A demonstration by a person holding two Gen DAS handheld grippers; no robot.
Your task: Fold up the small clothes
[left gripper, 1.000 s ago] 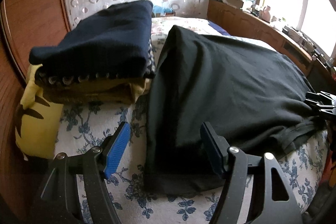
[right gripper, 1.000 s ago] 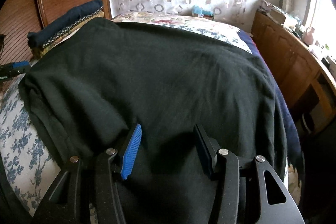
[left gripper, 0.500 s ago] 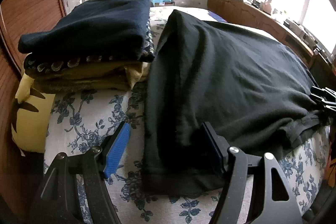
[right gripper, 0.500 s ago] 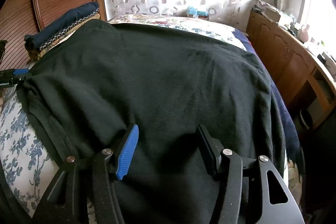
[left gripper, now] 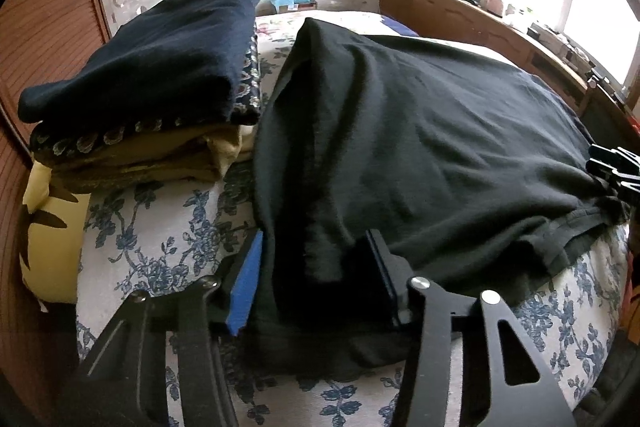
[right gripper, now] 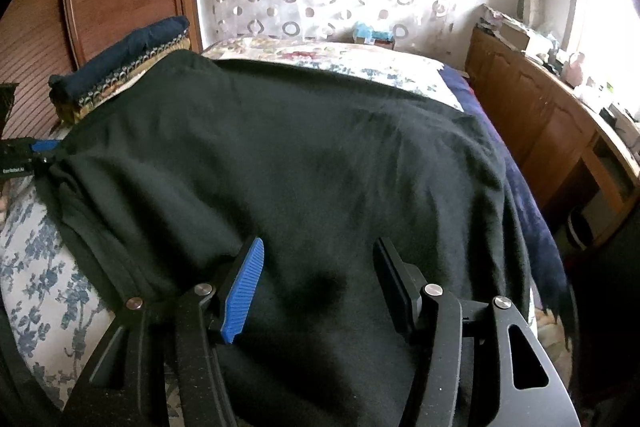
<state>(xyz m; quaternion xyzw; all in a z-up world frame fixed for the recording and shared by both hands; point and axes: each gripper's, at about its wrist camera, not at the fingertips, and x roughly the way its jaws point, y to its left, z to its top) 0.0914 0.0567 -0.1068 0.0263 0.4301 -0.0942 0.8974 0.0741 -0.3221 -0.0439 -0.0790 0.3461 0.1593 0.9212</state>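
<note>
A black garment (left gripper: pixel 420 147) lies spread across a floral bed (left gripper: pixel 160 227). The left gripper (left gripper: pixel 316 279) straddles its near-left folded edge, jaws apart. The right gripper (right gripper: pixel 320 283) hovers open over the cloth, which hides the bed beneath.

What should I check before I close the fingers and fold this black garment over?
1. Left gripper open, straddling the black garment edge: ok.
2. Right gripper open over the garment: ok.
3. Fabric between right fingers: cannot tell.
4. Garment lying flat: not ok, wrinkled along the near hem.
5. Folded stack clear of the garment: not ok, they touch.
</note>
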